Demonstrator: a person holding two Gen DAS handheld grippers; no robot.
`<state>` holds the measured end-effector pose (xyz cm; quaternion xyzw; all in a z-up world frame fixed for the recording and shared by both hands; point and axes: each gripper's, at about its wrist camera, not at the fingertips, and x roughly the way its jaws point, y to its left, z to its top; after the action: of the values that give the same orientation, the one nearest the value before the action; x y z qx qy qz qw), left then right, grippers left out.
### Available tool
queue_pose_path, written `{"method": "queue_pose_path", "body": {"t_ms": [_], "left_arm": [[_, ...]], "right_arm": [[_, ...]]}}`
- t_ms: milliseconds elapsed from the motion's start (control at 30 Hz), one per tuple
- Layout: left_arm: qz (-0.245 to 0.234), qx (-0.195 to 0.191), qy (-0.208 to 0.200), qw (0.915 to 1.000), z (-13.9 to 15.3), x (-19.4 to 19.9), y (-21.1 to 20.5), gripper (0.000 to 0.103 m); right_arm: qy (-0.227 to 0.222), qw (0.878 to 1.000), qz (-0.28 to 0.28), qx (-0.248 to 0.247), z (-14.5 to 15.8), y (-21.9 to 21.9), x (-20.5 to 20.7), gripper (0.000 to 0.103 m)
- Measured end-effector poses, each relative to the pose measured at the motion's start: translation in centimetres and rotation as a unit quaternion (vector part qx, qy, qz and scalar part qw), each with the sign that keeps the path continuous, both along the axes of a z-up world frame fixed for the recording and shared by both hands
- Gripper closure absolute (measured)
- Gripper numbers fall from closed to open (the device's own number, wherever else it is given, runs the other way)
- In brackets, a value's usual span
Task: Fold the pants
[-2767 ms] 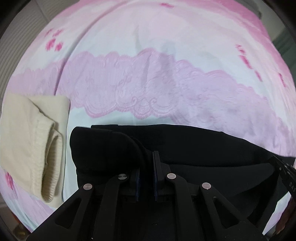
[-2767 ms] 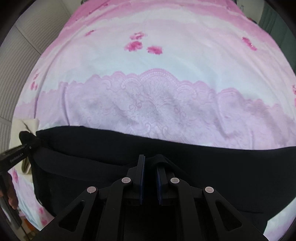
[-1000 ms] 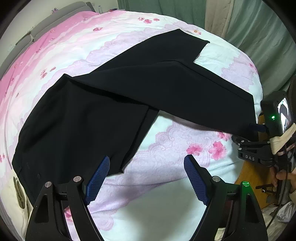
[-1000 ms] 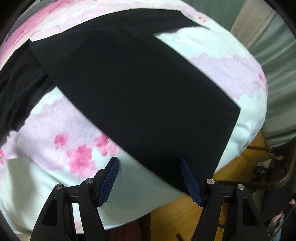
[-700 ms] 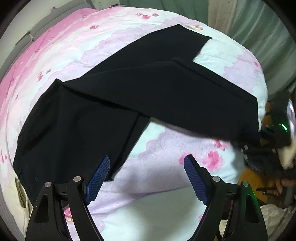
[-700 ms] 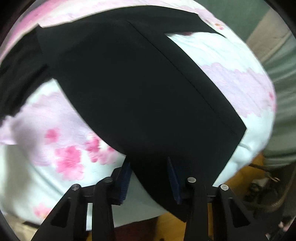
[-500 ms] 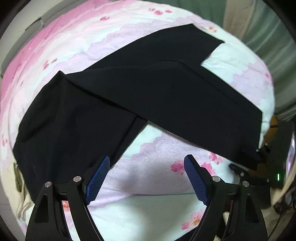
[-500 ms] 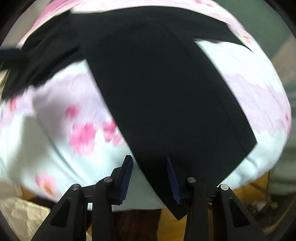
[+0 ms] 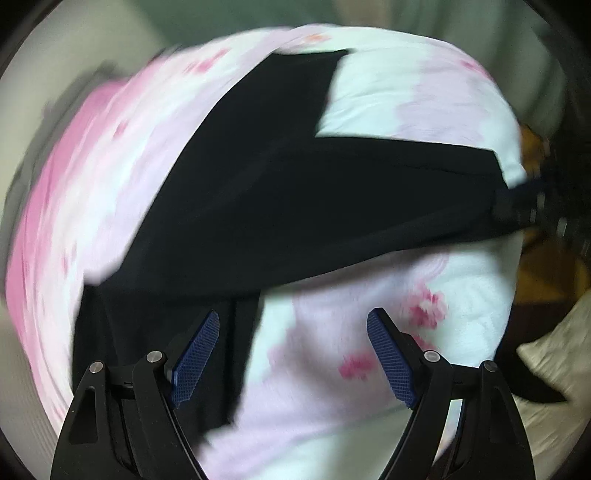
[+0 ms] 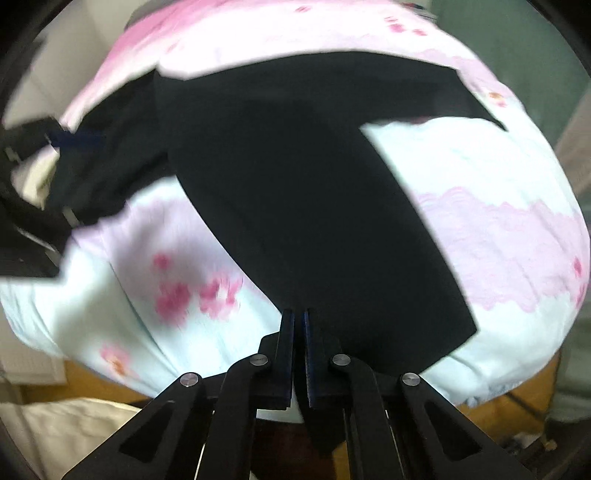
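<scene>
Black pants lie spread on a pink and pale blue floral bed cover, the two legs forking apart. My left gripper is open and empty, over the cover beside the pants' waist end. My right gripper is shut on the hem of the near leg of the pants at the bed's edge. It shows at the right in the left wrist view, blurred. The left gripper shows at the left in the right wrist view.
The bed's rounded corner drops to a wooden floor. A crumpled white cloth lies on the floor at the lower left. Green curtains hang behind the bed.
My right gripper closed from open onto the leg hem. The left gripper let go of the waist earlier, stayed open and swung its view to the right; both views are blurred by motion.
</scene>
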<state>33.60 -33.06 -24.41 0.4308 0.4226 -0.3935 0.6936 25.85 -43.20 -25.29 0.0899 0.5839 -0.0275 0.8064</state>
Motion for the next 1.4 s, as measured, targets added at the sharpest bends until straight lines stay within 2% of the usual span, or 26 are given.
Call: {"method": "queue_pose_path", "body": {"t_ms": [100,200,267,300,367,400,500,600,700,767,800,833,867,933,1000,1233,1400], "left_arm": [[-0.079,-0.016,-0.005,0.9967,0.4,0.3,-2.8,0.020],[-0.124,-0.020,0.014,0.9920,0.0,1.1,-5.4,0.021],[-0.144,-0.009,0.024,0.9892,-0.4,1.3,-6.6,0.044],[-0.156,-0.002,0.033,0.9871,-0.5,1.5,-7.3,0.052],[-0.160,-0.005,0.064,0.9851,0.1,1.8,-8.0,0.087],[-0.156,-0.010,0.085,0.9840,0.5,2.0,-8.4,0.091],[-0.141,-0.032,0.096,0.9848,2.2,3.2,-9.0,0.096],[-0.121,-0.055,0.103,0.9857,4.0,4.8,-10.2,0.098],[-0.110,-0.069,0.085,0.9879,5.5,6.0,-11.8,0.098],[-0.106,-0.073,0.074,0.9890,6.3,6.5,-12.5,0.098],[-0.102,-0.074,0.070,0.9896,6.6,6.8,-12.8,0.098],[-0.095,-0.076,0.070,0.9901,6.8,7.2,-13.3,0.098],[-0.091,-0.078,0.070,0.9903,7.1,7.5,-13.6,0.098],[-0.082,-0.084,0.063,0.9911,7.7,8.0,-14.2,0.098],[-0.076,-0.082,0.055,0.9922,8.1,8.4,-14.9,0.098],[-0.024,-0.076,0.051,0.9955,8.4,10.9,-17.0,0.098],[0.004,-0.056,0.048,0.9973,7.8,12.3,-18.7,0.098]], "right_arm": [[-0.017,0.999,-0.037,-0.002,2.4,-2.1,-0.7,0.097],[-0.029,0.997,-0.064,-0.009,3.9,-3.2,-0.6,0.097],[-0.035,0.996,-0.079,-0.016,4.7,-3.6,-0.5,0.097],[-0.038,0.996,-0.085,-0.018,4.9,-3.4,-1.0,0.097],[-0.042,0.994,-0.100,-0.022,5.8,-3.5,-1.0,0.097],[-0.045,0.993,-0.106,-0.024,6.2,-3.8,-1.0,0.098],[-0.055,0.990,-0.124,-0.025,6.1,-2.5,-0.4,0.098],[-0.071,0.988,-0.136,-0.021,7.7,-3.8,0.2,0.098],[-0.094,0.985,-0.143,0.001,9.1,-5.1,0.4,0.098],[-0.107,0.984,-0.137,0.034,9.6,-6.6,1.0,0.094],[-0.112,0.984,-0.136,0.040,9.8,-7.1,1.2,0.076],[-0.113,0.984,-0.133,0.043,10.0,-7.9,1.5,0.049],[-0.113,0.984,-0.131,0.044,10.1,-8.1,1.6,0.043],[-0.117,0.986,-0.106,0.056,10.4,-8.7,1.8,0.042],[-0.107,0.989,-0.087,0.047,10.0,-9.1,2.3,0.042],[-0.081,0.992,-0.067,0.072,8.0,-13.2,4.3,0.042],[-0.071,0.990,-0.051,0.113,7.1,-13.9,6.4,0.042]]}}
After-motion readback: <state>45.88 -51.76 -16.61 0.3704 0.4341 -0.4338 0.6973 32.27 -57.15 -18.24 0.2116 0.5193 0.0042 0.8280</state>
